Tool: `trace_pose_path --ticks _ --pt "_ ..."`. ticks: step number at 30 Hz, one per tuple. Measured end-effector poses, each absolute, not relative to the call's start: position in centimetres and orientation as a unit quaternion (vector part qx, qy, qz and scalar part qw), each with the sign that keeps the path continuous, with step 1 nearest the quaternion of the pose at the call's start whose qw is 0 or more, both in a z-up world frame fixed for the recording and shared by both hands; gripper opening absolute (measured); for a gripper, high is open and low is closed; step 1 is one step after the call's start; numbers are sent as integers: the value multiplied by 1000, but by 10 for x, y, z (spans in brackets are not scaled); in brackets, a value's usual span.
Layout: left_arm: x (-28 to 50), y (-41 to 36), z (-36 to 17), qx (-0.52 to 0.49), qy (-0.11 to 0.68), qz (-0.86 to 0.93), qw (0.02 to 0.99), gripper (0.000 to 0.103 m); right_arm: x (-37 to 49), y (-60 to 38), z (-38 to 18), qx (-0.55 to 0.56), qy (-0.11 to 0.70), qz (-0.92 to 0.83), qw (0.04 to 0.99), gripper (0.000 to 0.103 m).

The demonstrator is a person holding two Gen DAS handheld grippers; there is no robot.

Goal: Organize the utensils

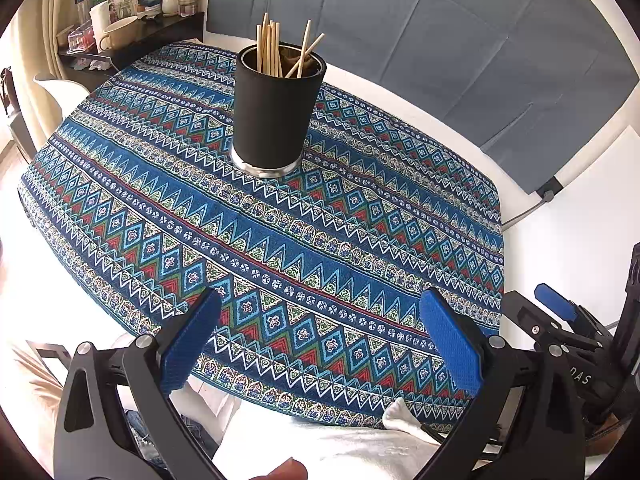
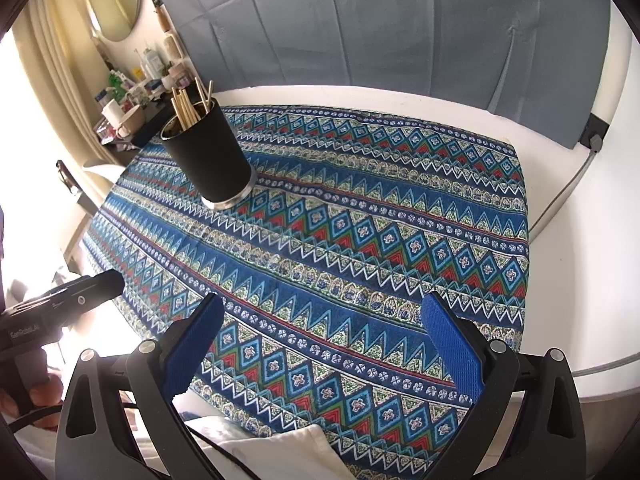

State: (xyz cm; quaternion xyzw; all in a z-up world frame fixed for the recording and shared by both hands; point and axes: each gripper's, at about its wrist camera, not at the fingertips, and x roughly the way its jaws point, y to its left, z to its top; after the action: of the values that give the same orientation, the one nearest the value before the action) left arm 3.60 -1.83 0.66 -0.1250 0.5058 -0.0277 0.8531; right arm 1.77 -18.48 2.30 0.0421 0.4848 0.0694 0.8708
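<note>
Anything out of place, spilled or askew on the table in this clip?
Nothing stands out. The black cylindrical cup stands upright on the blue patterned tablecloth, wooden chopsticks inside it, a couple leaning. No utensils lie loose on the cloth. Both grippers are open and empty.

Chopsticks (image 1: 272,46) stand in a cup (image 1: 276,108) on the cloth's (image 1: 320,240) far left part.

Left claw (image 1: 320,344): matte black arms, silver screw heads at the pivots, blue textured pads (image 1: 450,344). Right claw (image 2: 324,346): same build. At 9 o'clock in the right view, the left unit's black body carries white lettering. Black cable at 7 o'clock. Person wears white top (image 1: 344,450), blue jeans (image 1: 160,436).
</note>
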Motion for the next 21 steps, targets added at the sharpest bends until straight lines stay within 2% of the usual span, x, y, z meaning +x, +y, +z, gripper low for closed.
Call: trace_pose_path --ticks 15,21 --pt "80 7 -19 -91 504 -23 858 97 55 -177 -1 21 488 68 870 95" --pt "107 -35 -59 -2 482 -114 869 97 82 -202 -35 20 448 19 894 95"
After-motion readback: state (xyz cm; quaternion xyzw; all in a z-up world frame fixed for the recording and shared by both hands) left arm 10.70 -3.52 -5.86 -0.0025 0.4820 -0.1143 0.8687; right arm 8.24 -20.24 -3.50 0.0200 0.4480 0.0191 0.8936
